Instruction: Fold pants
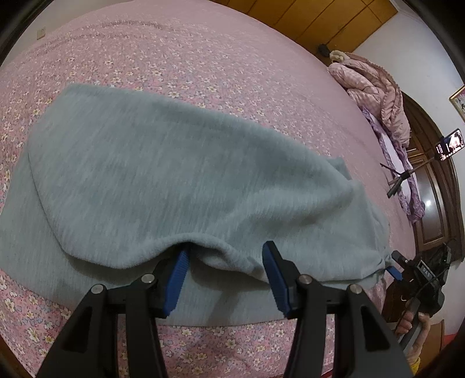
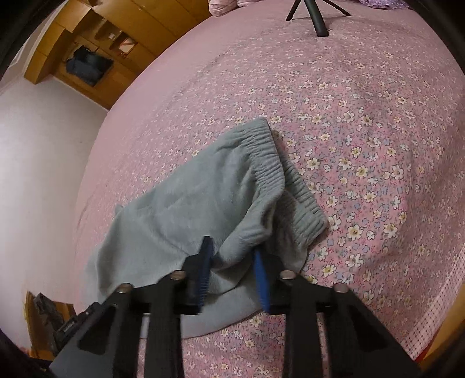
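**Grey-green pants half folded on a flowered bed**

Pink bedding printed with small flowers [image 1: 180, 55] fills both views, and the pants [image 1: 162, 174] lie on it toward the near edge, one layer doubled over another.

From the left wrist, the left tool [image 1: 226, 253] stands with its blue fingers [image 1: 177, 279] spread wide. A raised fold of the upper layer's near hem sits between them, and the left finger's tip is tucked under that hem; the right finger is clear of the cloth, so nothing is clamped. This view alone shows the far right of the room: a heaped pink quilt [image 1: 375, 87], a phone on a tripod [image 1: 447, 142] and a dark wooden headboard [image 1: 433, 197]. At the near right edge the other tool appears, held in a hand [image 1: 412, 319] at the corner of the fabric.

From the right wrist, the right tool [image 2: 232, 247] has its fingers [image 2: 261, 279] parted, with a bunched ridge of cloth rising between them. Whether they press it cannot be told. Only this view shows the gathered elastic waistband [image 2: 276, 162], running away on the right side of the garment, plus a wooden wardrobe [image 2: 96, 49] at far left and tripod legs [image 2: 314, 14] at the far edge of the bed.
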